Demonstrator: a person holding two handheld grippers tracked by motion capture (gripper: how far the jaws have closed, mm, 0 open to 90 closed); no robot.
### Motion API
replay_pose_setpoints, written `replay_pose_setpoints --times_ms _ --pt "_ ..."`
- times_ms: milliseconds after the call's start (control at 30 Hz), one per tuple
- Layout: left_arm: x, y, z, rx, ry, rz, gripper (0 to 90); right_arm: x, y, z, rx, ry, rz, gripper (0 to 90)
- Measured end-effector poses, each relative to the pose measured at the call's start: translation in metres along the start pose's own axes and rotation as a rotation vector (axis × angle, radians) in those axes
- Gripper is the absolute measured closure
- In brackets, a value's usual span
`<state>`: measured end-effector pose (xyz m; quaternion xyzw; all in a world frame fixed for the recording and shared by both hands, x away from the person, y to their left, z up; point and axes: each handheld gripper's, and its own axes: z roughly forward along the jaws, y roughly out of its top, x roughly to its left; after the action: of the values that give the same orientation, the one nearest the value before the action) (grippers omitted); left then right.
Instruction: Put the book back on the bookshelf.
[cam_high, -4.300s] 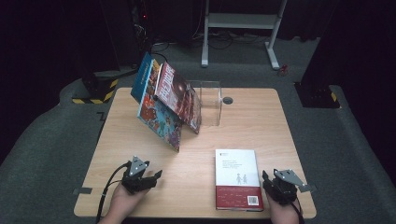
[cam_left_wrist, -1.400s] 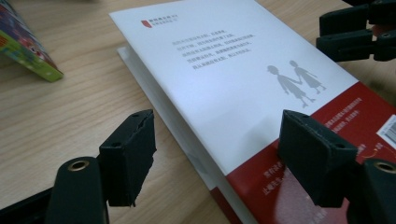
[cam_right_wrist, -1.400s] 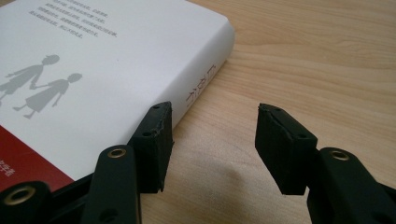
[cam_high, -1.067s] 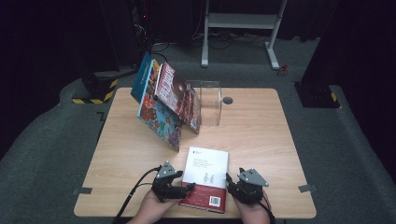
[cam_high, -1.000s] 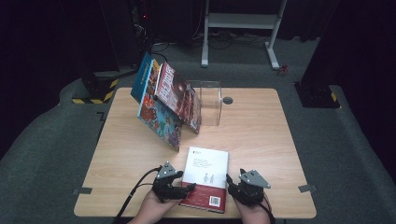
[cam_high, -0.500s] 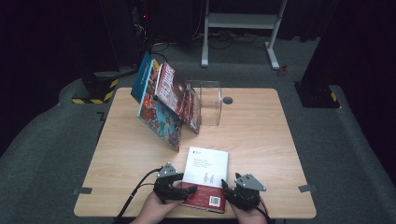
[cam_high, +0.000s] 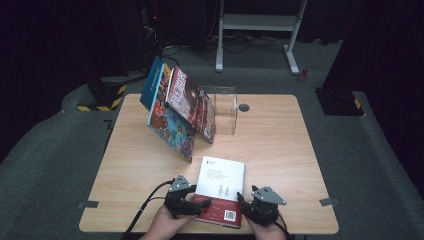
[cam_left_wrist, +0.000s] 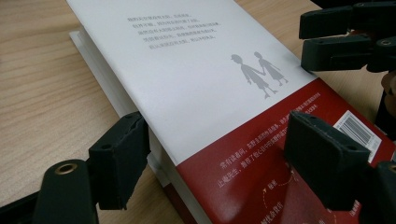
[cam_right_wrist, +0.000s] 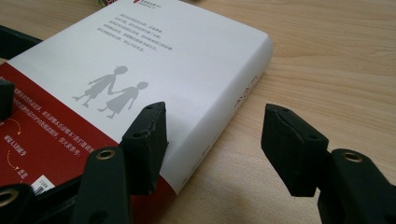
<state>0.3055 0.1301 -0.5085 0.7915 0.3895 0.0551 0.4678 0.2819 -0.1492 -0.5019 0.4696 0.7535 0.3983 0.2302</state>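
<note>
A hardback book with a white and red jacket lies near the table's front edge, its barcode end toward me. My left gripper stands open at the book's left side. In the left gripper view one jaw sits beside the page edge and the other over the red band of the book. My right gripper is open at the right side. In the right gripper view one jaw is over the cover of the book and the other over bare wood, with the spine between them.
Several colourful books lean against a clear plastic stand at the back left of the wooden table. A round cable hole lies behind the stand. The right gripper shows across the book in the left gripper view.
Both grippers have come in from the table's sides to the book's two long edges. The book has shifted left and turned slightly. Over the last second little has moved.
</note>
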Motion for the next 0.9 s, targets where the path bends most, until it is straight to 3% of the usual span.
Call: replay_pose_setpoints --times_ms 300,467,667,900 --pt "-0.0016 0.0043 -0.0051 -0.015 0.008 0.035 26.1 0.0006 0.0001 -0.0001 -0.002 -0.001 0.000 40.9" --pt "-0.0010 0.0073 -0.0065 -0.029 -0.009 0.047 27.9 0.0007 -0.0001 -0.0003 -0.004 -0.002 0.001 41.0" --pt "0.0001 0.0090 0.0000 -0.021 -0.027 0.024 26.6 0.0009 0.0000 -0.0002 -0.005 -0.003 0.001 41.1" --pt "-0.0007 0.0088 0.0014 -0.032 -0.014 0.020 26.2 0.0014 0.0000 0.0000 -0.008 -0.006 0.001 41.3"
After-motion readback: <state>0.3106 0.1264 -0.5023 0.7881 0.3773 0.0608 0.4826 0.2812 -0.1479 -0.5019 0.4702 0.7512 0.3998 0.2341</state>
